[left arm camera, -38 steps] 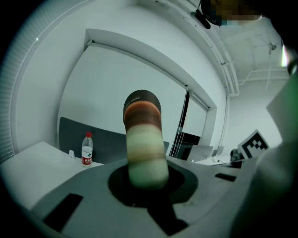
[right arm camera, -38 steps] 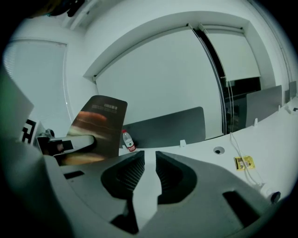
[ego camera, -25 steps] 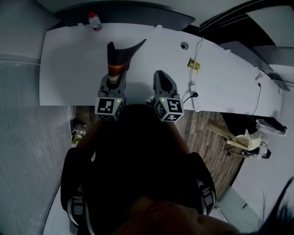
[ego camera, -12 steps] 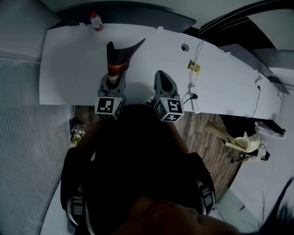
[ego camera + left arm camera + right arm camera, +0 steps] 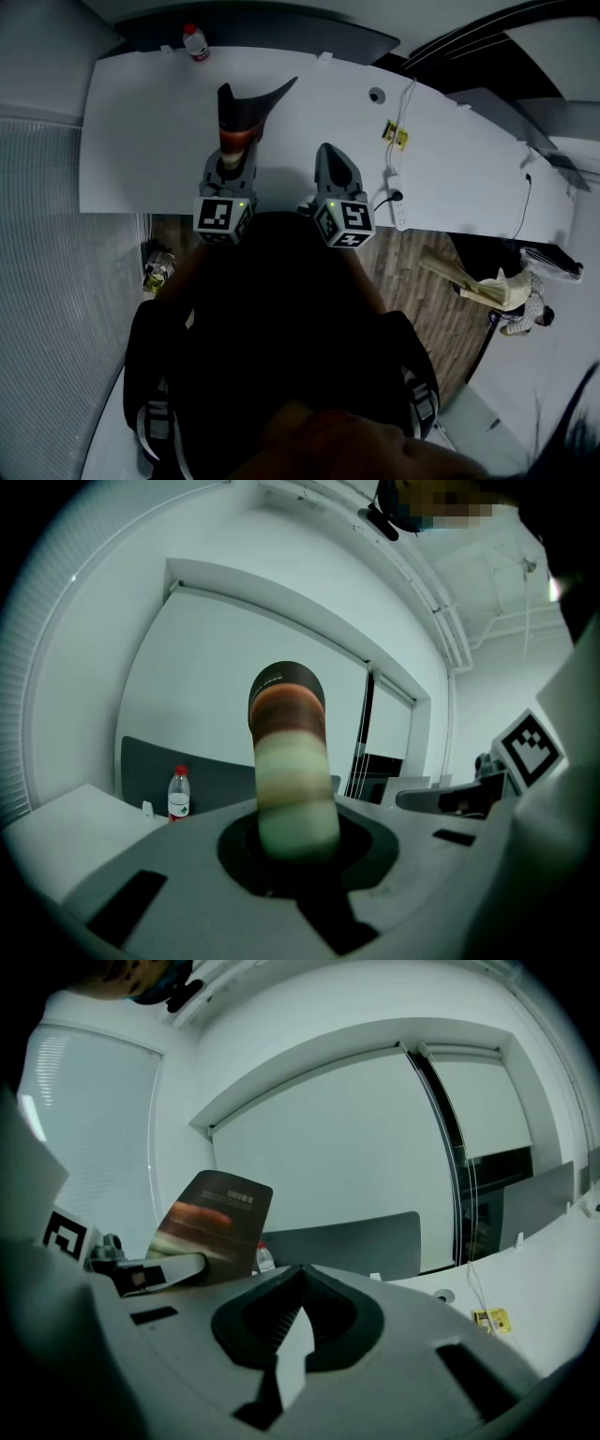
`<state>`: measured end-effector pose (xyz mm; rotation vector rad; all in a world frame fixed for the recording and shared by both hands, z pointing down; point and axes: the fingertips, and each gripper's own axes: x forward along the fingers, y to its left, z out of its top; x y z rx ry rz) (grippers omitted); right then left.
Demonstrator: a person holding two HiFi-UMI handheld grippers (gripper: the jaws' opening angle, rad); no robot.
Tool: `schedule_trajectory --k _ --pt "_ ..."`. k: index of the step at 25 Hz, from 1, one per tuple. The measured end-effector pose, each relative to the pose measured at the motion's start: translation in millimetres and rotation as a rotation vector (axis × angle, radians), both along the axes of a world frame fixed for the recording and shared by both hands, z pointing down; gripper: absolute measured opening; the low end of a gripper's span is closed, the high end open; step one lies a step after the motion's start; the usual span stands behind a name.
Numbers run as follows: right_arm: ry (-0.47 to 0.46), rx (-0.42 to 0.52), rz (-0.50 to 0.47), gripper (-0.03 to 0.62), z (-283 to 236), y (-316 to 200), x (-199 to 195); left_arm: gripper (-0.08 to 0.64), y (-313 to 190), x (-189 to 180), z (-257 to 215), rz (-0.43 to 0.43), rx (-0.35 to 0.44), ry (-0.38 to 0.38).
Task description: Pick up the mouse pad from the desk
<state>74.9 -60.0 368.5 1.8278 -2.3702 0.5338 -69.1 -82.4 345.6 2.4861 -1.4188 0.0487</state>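
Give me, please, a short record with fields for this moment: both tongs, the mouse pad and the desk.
left tongs: shut on the lower edge of the mouse pad
right tongs: just closed, now shut, nothing between them
mouse pad: lifted clear of the desk, standing upward, top corner curling over
desk: white; water bottle at the far edge, power strip at the near edge

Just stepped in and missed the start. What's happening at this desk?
A person at the white desk holds a gripper in each hand. The left gripper is shut on the mouse pad, which is up off the desk and curls upward from its fingers. The right gripper, beside it, holds nothing; its fingers have just been closing and now meet.
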Motion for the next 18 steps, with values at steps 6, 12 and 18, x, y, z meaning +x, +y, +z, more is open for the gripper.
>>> schedule_trajectory --k 6,12,18 --pt "0.003 0.001 -0.004 0.0 0.8 3.3 0.2 0.029 2.8 0.6 2.5 0.0 0.0 0.0" --pt "0.005 -0.006 -0.007 0.0 2.1 3.6 1.1 0.029 3.3 1.3 2.4 -0.003 -0.01 0.0" --pt "0.005 -0.011 -0.009 0.0 3.4 2.8 1.2 0.029 2.6 1.1 4.1 -0.003 -0.01 -0.001"
